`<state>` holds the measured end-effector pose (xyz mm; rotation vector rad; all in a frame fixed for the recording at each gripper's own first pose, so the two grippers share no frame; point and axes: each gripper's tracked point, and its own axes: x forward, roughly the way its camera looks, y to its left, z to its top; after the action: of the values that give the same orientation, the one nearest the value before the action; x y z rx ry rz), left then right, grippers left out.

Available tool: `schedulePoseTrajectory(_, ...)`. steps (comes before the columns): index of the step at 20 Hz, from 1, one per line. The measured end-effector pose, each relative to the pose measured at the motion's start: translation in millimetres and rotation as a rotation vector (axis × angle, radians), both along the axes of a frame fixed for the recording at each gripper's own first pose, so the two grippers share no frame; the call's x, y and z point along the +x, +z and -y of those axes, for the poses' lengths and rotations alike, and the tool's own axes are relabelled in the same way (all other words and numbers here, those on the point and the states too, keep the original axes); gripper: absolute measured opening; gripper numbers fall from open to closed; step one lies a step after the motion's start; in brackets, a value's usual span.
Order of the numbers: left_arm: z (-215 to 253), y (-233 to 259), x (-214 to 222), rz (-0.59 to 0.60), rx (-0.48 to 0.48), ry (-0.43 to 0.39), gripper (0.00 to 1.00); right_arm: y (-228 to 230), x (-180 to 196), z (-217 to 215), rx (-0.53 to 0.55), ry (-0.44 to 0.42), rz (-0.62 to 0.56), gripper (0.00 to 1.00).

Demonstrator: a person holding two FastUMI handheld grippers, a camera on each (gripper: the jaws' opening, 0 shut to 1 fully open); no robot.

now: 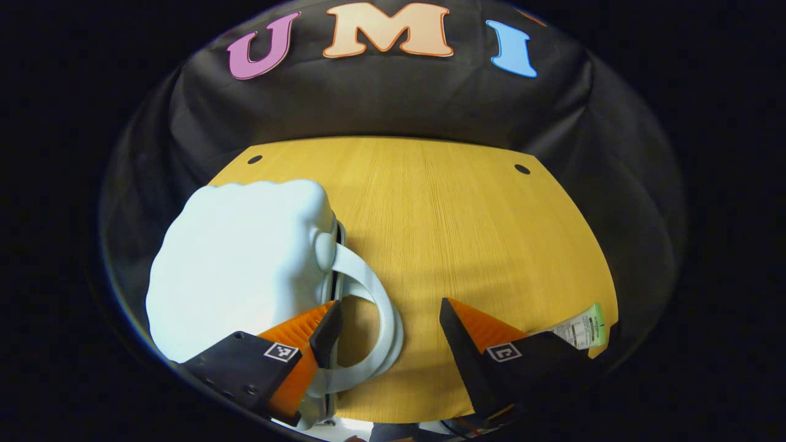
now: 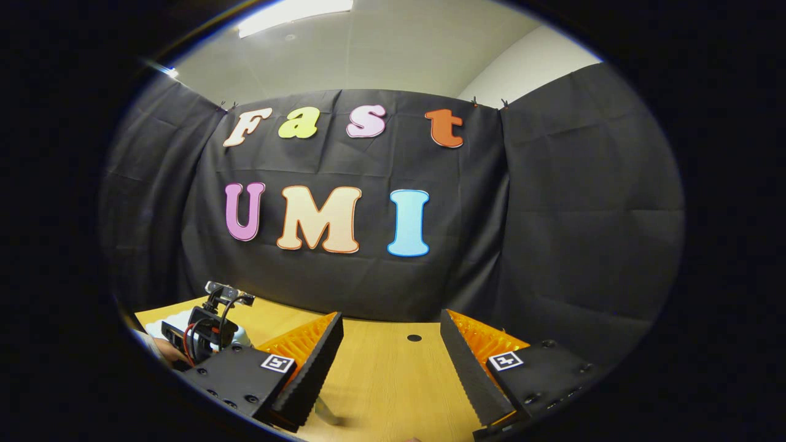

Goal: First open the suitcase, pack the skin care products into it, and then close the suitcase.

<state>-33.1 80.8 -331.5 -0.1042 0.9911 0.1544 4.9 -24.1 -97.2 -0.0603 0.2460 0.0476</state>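
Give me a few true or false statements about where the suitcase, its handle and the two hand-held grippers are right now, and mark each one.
1. The white suitcase is closed. True.
2. The left hand-held gripper is shut on the suitcase handle. False: its jaws stand open, with the handle loop lying between them.
3. The suitcase sits on a wooden table. True.
4. The right hand-held gripper holds a skin care product. False: it is open with nothing between its fingers.
5. A labelled packet lies at the table's right edge in the left gripper view. True.
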Motion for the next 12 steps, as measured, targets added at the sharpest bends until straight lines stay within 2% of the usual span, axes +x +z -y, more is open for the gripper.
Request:
schedulePoseTrajectory(3,10,-10,1,-0.032,-0.032,-0.011,0.89,-6,-4,5,0.002,-0.015,-0.012,0.98)
schedulePoseTrajectory(6,14,-23,0,-0.08,-0.064,0.016,0.88,-11,-4,11,0.007,-0.029,-0.019,0.99)
schedulePoseTrajectory(10,15,-37,1,-0.133,-0.084,0.048,0.81,-18,-5,17,0.013,-0.038,-0.029,0.99)
schedulePoseTrajectory(12,14,-41,-2,-0.158,-0.078,0.05,0.72,-21,-4,20,0.016,-0.041,-0.029,0.99)
